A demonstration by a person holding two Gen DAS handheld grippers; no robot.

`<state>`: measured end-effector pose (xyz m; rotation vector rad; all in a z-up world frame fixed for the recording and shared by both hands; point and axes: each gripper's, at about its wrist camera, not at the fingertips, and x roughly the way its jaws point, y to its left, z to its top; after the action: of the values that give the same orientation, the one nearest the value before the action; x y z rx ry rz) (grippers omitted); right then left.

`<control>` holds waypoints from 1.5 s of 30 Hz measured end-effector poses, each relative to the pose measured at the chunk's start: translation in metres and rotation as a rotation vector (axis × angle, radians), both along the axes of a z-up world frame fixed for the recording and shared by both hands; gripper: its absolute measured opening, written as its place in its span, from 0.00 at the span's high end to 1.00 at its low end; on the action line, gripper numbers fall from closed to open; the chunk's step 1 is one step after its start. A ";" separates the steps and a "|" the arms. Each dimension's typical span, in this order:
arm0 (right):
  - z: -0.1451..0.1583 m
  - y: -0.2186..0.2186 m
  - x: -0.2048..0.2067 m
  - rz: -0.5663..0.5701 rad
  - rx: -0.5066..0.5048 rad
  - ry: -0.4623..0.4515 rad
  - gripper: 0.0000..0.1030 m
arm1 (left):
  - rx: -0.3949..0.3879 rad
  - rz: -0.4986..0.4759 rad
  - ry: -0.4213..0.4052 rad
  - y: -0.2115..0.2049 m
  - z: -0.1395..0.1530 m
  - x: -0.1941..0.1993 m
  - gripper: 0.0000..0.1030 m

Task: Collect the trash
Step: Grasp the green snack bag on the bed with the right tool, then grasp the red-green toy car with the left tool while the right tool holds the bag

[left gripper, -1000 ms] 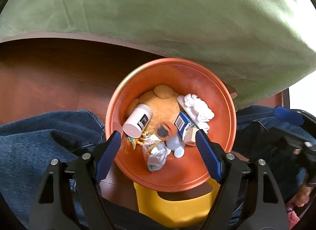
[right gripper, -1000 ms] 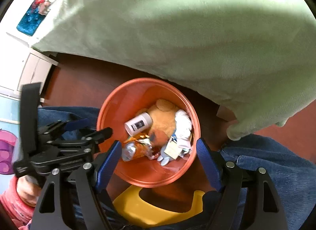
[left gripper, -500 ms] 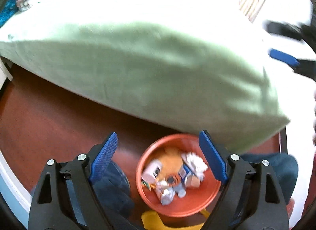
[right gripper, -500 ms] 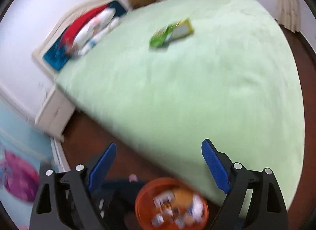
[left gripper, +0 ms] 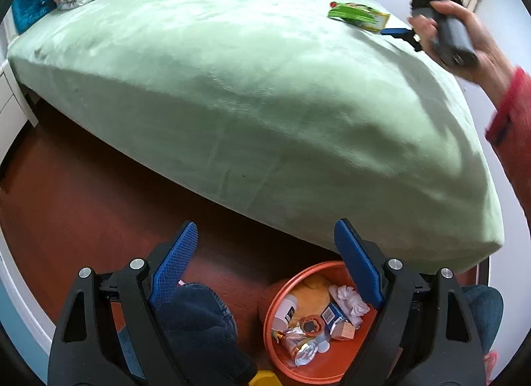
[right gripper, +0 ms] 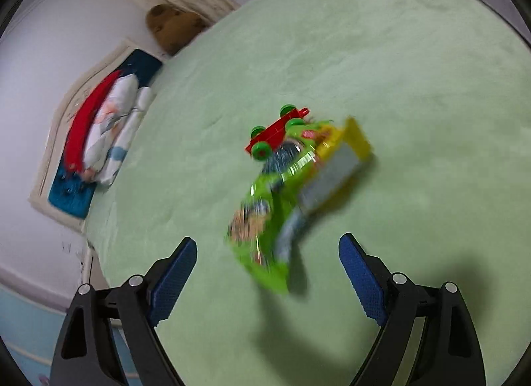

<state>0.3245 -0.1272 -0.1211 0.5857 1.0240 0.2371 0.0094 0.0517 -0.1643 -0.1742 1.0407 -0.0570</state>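
Observation:
A green snack wrapper (right gripper: 268,217) lies on the green bed (right gripper: 398,87), just beyond my open, empty right gripper (right gripper: 267,268). A yellow and white packet (right gripper: 338,160) and a red toy cart with green wheels (right gripper: 277,132) lie against it. In the left wrist view the wrapper (left gripper: 356,16) sits far up the bed (left gripper: 232,87), with my right gripper (left gripper: 398,4) held in a hand beside it. My left gripper (left gripper: 265,266) is open and empty above the floor. The orange bin (left gripper: 275,349) below holds several trash items.
Folded bedding (right gripper: 109,127) and a brown plush (right gripper: 174,26) lie at the head of the bed. Dark red floor (left gripper: 66,203) runs along the bed's side. My jeans-clad legs (left gripper: 199,319) flank the bin. A yellow object (left gripper: 264,379) sits at the bin's near edge.
Both grippers rose away from the bin. The right one swung out over the bed and closed in on the green wrapper. The left one lifted and now looks across the bed.

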 end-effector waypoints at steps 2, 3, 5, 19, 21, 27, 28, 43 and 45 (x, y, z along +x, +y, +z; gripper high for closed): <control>-0.010 0.006 0.015 -0.017 -0.010 0.029 0.30 | -0.009 0.002 0.005 0.004 -0.001 0.005 0.20; -0.013 0.008 0.019 -0.014 -0.018 0.036 0.46 | -0.015 0.002 0.005 0.004 0.000 0.007 0.20; -0.016 0.008 0.023 -0.013 -0.040 0.042 0.51 | -0.020 -0.001 -0.003 0.004 0.001 0.013 0.20; 0.050 -0.072 -0.081 0.119 -0.016 -0.182 0.57 | -0.042 -0.071 -0.166 -0.014 0.061 0.078 0.20; 0.057 -0.082 -0.108 0.149 -0.024 -0.215 0.57 | -0.043 -0.101 -0.198 -0.023 0.074 0.098 0.20; 0.056 -0.101 -0.162 0.206 -0.015 -0.256 0.57 | -0.092 -0.265 -0.270 -0.061 0.095 0.198 0.16; 0.056 -0.104 -0.170 0.211 -0.007 -0.260 0.57 | -0.102 -0.288 -0.269 -0.068 0.095 0.223 0.16; 0.059 -0.139 -0.191 0.193 0.056 -0.339 0.57 | 0.026 -0.431 -0.134 -0.138 0.047 0.423 0.16; 0.059 -0.141 -0.190 0.187 0.048 -0.342 0.57 | 0.025 -0.439 -0.122 -0.141 0.042 0.434 0.17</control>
<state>0.1349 -0.2681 -0.0616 0.4717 0.7418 0.5104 0.4432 -0.0896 -0.1227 0.0832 0.9416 -0.4467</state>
